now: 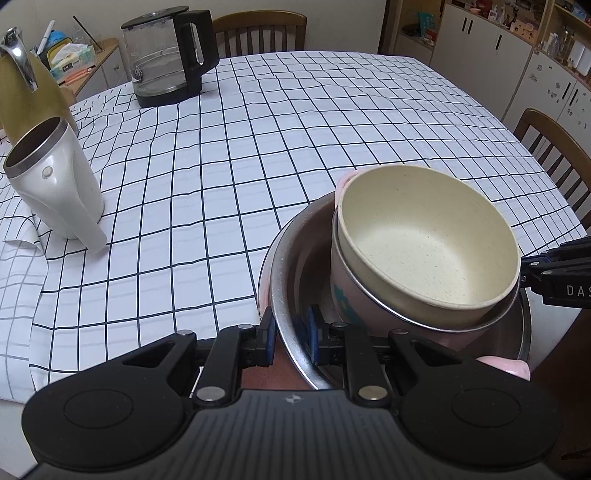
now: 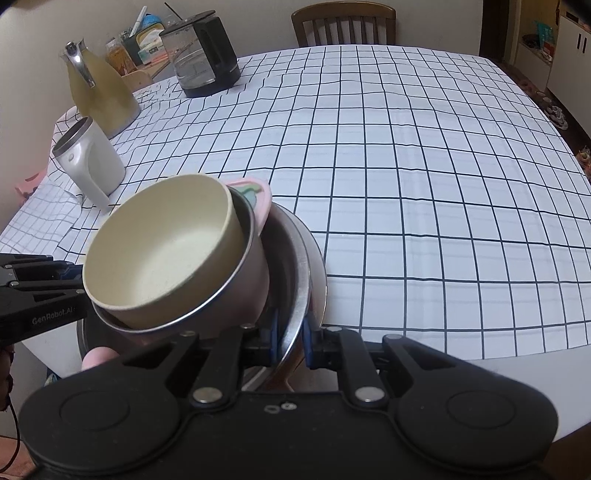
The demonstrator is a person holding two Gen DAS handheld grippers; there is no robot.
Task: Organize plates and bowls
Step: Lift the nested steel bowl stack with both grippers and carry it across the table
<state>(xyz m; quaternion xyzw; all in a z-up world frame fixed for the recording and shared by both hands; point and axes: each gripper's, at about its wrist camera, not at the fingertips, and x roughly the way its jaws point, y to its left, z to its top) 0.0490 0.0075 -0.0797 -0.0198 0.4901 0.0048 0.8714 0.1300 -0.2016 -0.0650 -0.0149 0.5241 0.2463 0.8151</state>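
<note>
A stack of dishes hangs off the near edge of the table. A cream bowl (image 1: 428,243) (image 2: 162,254) sits in a pink bowl with a steel liner (image 1: 347,295) (image 2: 243,269), and both lie tilted inside a wide steel plate (image 1: 284,295) (image 2: 299,280). My left gripper (image 1: 290,339) is shut on the plate's left rim. On the opposite rim my right gripper (image 2: 290,341) is shut as well. Each gripper shows in the other's view: the right one (image 1: 554,273), the left one (image 2: 40,288).
The table wears a white checked cloth (image 1: 258,166) (image 2: 406,184). A white jug (image 1: 55,184) (image 2: 88,158), a yellow thermos (image 1: 26,92) (image 2: 99,96) and a glass kettle (image 1: 170,55) (image 2: 203,55) stand at the left and back. Wooden chairs (image 1: 258,33) (image 2: 343,26) and cabinets (image 1: 491,48) ring the table.
</note>
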